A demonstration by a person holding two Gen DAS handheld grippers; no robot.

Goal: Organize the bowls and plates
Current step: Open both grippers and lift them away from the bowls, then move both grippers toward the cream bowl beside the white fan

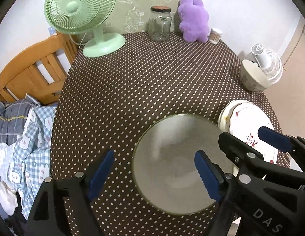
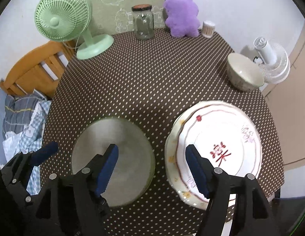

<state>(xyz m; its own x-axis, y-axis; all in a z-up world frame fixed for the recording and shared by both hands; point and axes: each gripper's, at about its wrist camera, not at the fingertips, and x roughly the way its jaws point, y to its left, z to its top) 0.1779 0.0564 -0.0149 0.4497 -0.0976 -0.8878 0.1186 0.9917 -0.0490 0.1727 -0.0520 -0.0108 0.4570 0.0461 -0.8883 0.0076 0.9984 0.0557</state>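
Left gripper point(image 1: 154, 179) spread wide at the bottom of the left wrist view, holding nothing, one blue pad point(image 1: 101, 170) over the dotted tablecloth point(image 1: 152, 78), the other over the grey-green plate point(image 1: 172, 147). Right gripper point(image 2: 152, 170) likewise wide and empty at the bottom of the right wrist view, one pad point(image 2: 107, 169) over the grey-green plate point(image 2: 130, 157), the other point(image 2: 197, 171) over the near rim of the white plate point(image 2: 231, 133) with the red character. White plate stacked on a yellow-flowered plate point(image 2: 172, 157) at lower right of that view, rim of the lower one showing on its left and near sides. Grey-green plate lying flat just left of the stack, a strip of cloth between them. Cream bowl point(image 2: 243, 71) upright at right of frame, well apart from the plates, just in front of a small white fan point(image 2: 274, 63). Along the top: green fan point(image 2: 62, 19) at upper left, glass jar point(image 2: 143, 22) at top centre, purple plush toy point(image 2: 181, 13) beside it, toothpick holder point(image 2: 208, 28) just right of the toy. Wooden chair point(image 1: 32, 70) and checked bedding point(image 1: 24, 137) at left edge of the left wrist view.
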